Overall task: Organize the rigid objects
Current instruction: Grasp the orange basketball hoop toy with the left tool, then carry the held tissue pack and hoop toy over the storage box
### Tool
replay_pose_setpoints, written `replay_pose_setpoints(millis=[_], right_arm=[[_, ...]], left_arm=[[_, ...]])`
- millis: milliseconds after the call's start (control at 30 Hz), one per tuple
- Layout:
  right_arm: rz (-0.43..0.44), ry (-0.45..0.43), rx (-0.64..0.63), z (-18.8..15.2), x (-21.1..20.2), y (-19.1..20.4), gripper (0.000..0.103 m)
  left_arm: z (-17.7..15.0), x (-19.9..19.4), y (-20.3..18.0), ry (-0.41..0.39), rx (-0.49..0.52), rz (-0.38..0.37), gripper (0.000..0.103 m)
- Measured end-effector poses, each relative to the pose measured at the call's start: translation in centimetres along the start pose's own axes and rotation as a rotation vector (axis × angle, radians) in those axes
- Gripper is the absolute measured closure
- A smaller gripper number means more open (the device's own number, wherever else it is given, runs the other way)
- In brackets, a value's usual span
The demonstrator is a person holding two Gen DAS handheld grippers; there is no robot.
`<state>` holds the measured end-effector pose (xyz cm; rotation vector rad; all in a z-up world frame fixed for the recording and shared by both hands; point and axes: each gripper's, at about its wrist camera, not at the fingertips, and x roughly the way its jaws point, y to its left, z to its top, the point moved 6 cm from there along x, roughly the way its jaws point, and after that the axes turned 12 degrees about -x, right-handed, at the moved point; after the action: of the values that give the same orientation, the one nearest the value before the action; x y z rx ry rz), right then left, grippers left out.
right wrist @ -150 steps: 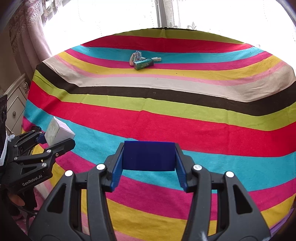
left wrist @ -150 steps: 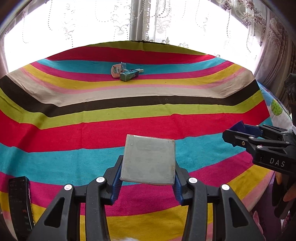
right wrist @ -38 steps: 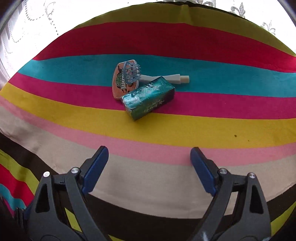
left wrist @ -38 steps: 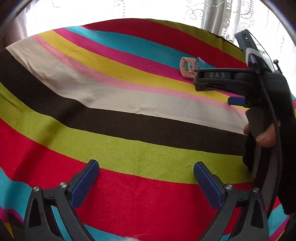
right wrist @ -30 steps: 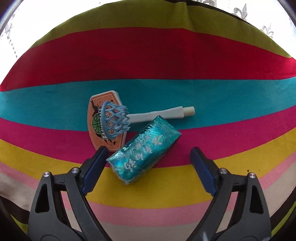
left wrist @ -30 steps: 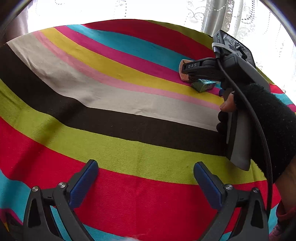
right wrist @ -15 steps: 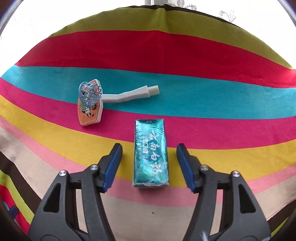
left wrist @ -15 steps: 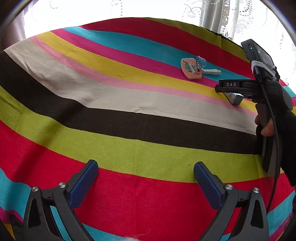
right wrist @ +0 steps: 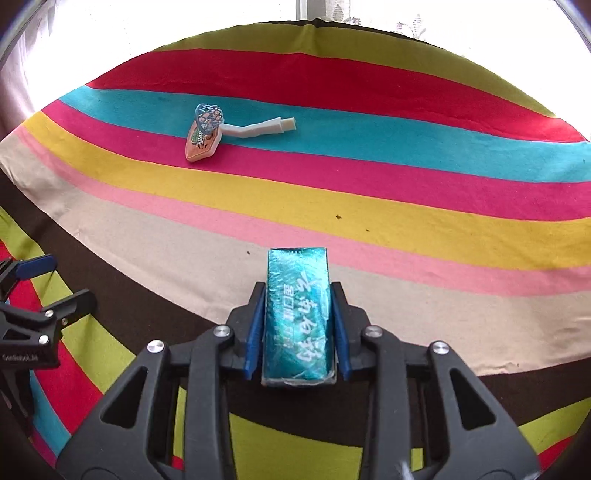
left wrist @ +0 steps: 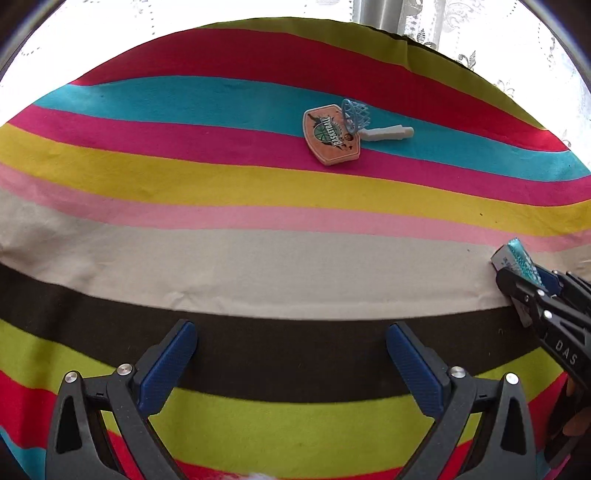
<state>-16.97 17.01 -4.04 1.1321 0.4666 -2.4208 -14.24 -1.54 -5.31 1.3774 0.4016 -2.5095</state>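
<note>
My right gripper (right wrist: 297,295) is shut on a shiny teal box (right wrist: 297,314), its blue pads pressing both long sides, the box lifted above the beige stripe. From the left wrist view that box (left wrist: 515,258) shows at the far right edge, held by the right gripper (left wrist: 528,280). My left gripper (left wrist: 290,350) stands open over the dark brown stripe with nothing between its fingers. A toy basketball hoop (left wrist: 334,134) with an orange backboard, blue net and white handle lies far ahead on the teal and pink stripes; in the right wrist view the hoop (right wrist: 207,134) lies upper left.
A striped cloth (left wrist: 258,266) covers the whole surface. Lace curtains and a bright window (left wrist: 461,33) run behind the far edge. The left gripper (right wrist: 33,291) sits at the left edge of the right wrist view.
My right gripper closed on the teal box and pulled it back toward me, away from the hoop. The left gripper moved forward, and the hoop now looks nearer.
</note>
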Motion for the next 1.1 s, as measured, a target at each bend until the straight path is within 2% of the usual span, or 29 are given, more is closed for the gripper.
replay_pose_setpoints(millis=[100, 200, 267, 300, 400, 433, 467, 500, 567, 667, 867, 1100], right_arm=[[-0.041, 0.011, -0.029, 1.3, 0.8, 1.7, 0.066], [-0.028, 0.009, -0.015, 1.3, 0.5, 1.0, 0.065], [-0.024, 0.008, -0.01, 1.2, 0.2, 0.8, 0.065], [-0.023, 0.007, -0.009, 1.1, 0.3, 0.6, 0.065], [-0.016, 0.007, -0.002, 1.3, 0.5, 0.5, 0.065], [-0.013, 0.007, 0.002, 1.5, 1.0, 0.5, 0.065], [-0.009, 0.005, 0.006, 1.5, 1.0, 0.4, 0.065], [-0.007, 0.005, 0.008, 1.4, 0.7, 0.4, 0.065], [-0.008, 0.004, 0.008, 1.2, 0.2, 0.3, 0.065], [-0.007, 0.003, 0.008, 1.2, 0.3, 0.3, 0.065], [-0.005, 0.002, 0.009, 1.2, 0.4, 0.1, 0.065], [-0.009, 0.003, 0.008, 1.3, 0.8, 0.2, 0.065]], left_arm=[[4.4, 3.2, -2.4, 0.006, 0.009, -0.003, 0.0], [8.5, 5.8, -4.3, 0.007, -0.028, -0.031, 0.0], [10.7, 7.5, -5.3, 0.006, -0.031, -0.008, 0.0], [11.5, 8.3, -5.8, 0.008, -0.007, 0.024, 0.0], [12.8, 9.0, -6.8, -0.016, 0.053, 0.029, 0.001], [12.6, 8.7, -6.8, -0.02, 0.051, 0.018, 0.007], [12.0, 7.9, -6.7, -0.031, 0.041, -0.022, 0.037], [11.3, 7.0, -6.6, -0.042, 0.051, -0.039, 0.048], [8.8, 5.3, -6.1, -0.032, 0.068, -0.104, 0.048], [4.4, 1.9, -4.3, -0.061, 0.096, -0.121, 0.048], [-3.1, -5.1, 1.1, -0.134, 0.008, -0.113, 0.048], [-8.2, -9.3, 6.9, -0.183, -0.153, -0.112, 0.048]])
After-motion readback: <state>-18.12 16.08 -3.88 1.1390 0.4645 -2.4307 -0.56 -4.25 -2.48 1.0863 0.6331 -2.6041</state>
